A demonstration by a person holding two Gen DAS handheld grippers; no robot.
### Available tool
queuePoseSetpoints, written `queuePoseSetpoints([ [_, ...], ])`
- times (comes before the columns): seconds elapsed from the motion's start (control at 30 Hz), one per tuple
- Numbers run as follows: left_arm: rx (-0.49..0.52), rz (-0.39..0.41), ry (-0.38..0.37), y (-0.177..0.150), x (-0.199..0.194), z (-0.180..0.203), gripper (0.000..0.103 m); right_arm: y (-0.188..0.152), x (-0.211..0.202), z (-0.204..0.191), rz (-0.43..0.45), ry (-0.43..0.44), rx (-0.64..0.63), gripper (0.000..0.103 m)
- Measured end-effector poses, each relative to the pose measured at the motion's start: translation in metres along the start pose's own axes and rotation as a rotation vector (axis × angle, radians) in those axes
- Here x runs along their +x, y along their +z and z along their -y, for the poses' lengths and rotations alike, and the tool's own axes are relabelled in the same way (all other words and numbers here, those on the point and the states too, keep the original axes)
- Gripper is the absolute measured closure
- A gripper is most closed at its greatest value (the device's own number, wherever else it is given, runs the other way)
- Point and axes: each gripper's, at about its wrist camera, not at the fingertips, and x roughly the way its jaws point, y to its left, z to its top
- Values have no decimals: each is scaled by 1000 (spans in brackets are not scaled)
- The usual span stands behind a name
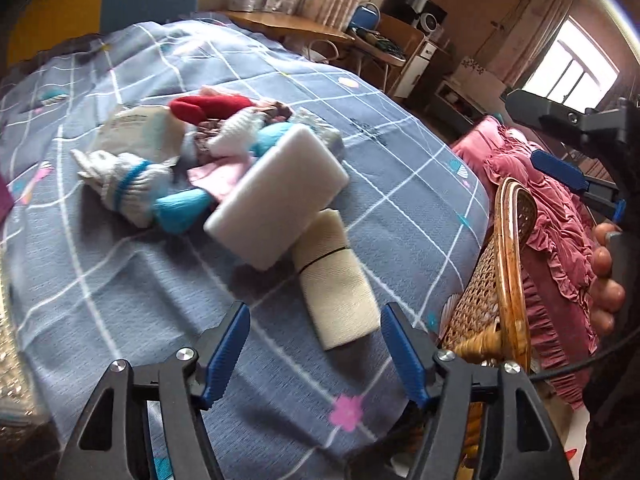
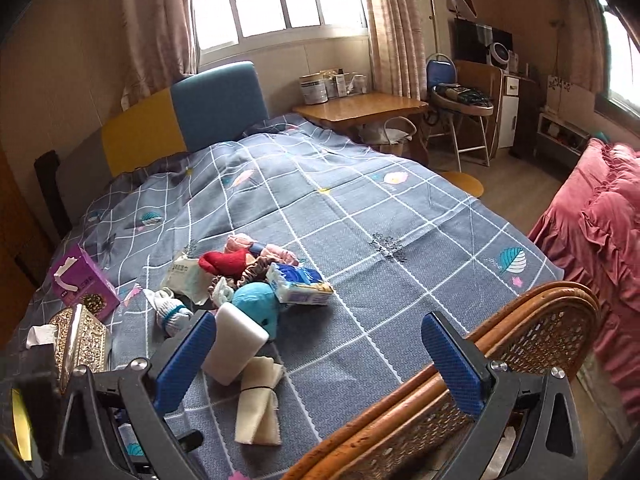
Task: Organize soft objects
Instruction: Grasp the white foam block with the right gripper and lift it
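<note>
A heap of soft things lies on the grey checked bedspread [image 1: 120, 280]. A white foam block [image 1: 276, 196] [image 2: 236, 342] lies nearest, and its near corner rests on a cream cloth roll with a black band [image 1: 336, 280] [image 2: 258, 404]. Behind are a white sock with a blue band [image 1: 128, 184] [image 2: 172, 314], a teal plush [image 1: 180, 208] [image 2: 256, 306], a red sock [image 1: 208, 106] [image 2: 224, 260], a pink cloth [image 1: 218, 174] and a tissue pack [image 2: 300, 284]. My left gripper [image 1: 316, 354] is open and empty just short of the roll. My right gripper [image 2: 320, 364] is open and empty above the bed's near edge.
A rattan chair back [image 1: 508, 280] [image 2: 532, 336] stands at the bed's near right edge. A pink ruffled cover [image 1: 560, 248] [image 2: 604, 240] lies to the right. A purple box [image 2: 82, 284] and a gold tissue box [image 2: 80, 340] sit at the left. A wooden table [image 2: 360, 108] stands beyond the bed.
</note>
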Motion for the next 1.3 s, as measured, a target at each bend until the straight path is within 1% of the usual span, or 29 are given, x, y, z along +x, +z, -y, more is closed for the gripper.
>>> queuePoseSetpoints([
  [0.1, -11, -26, -19, 9, 19, 7, 34, 0, 6, 7, -17, -6, 5, 0],
  [0.2, -17, -47, -11, 21, 37, 11, 34, 2, 11, 13, -25, 0, 12, 0],
  [0.23, -21, -49, -21, 24, 42, 12, 34, 3, 12, 14, -29, 4, 15, 0],
  [0.3, -24, -56, -13, 26, 50, 14, 35, 5, 17, 15, -39, 20, 18, 0],
  [0.33, -27, -63, -15, 24, 53, 14, 47, 6, 19, 15, -46, 25, 19, 0],
  [0.37, -28, -71, -14, 22, 56, 12, 55, 7, 22, 13, -54, 34, 21, 0],
  [0.4, -18, -71, -6, 20, 57, 10, 60, 7, 25, 12, -64, 50, 27, 0],
  [0.47, -25, -46, -40, 15, 48, 3, 67, 9, 32, 9, -84, 88, 44, 0],
  [0.5, -27, -27, -54, 13, 41, 0, 77, 9, 35, 6, -96, 109, 50, 0],
  [0.53, -19, -10, -56, 12, 33, -2, 82, 10, 40, 2, -111, 135, 57, 0],
  [0.63, 9, 13, -32, 6, 12, -9, 87, 7, 60, -6, -187, 204, 102, 0],
  [0.7, 15, 19, -28, -1, 0, -16, 88, 3, 77, -13, -258, 256, 158, 0],
  [0.77, 6, 21, -25, -8, -7, -24, 88, 0, 90, -23, -304, 302, 186, 0],
  [0.83, -10, 9, -5, -16, -11, -34, 88, -5, 105, -36, -359, 311, 190, 0],
  [0.9, -29, 10, -4, -23, -14, -41, 88, -10, 121, -45, -408, 329, 225, 0],
  [0.93, -32, 14, 11, -26, -16, -43, 88, -12, 131, -49, -434, 339, 241, 0],
  [1.03, -60, 40, 29, -33, -23, -52, 88, -20, 156, -54, -506, 315, 310, 0],
  [1.13, -88, 59, 37, -36, -32, -63, 88, -23, 169, -63, -519, 297, 298, 1],
  [1.3, -99, 76, 48, -39, -39, -66, 87, -26, 173, -72, -519, 232, 218, 18],
])
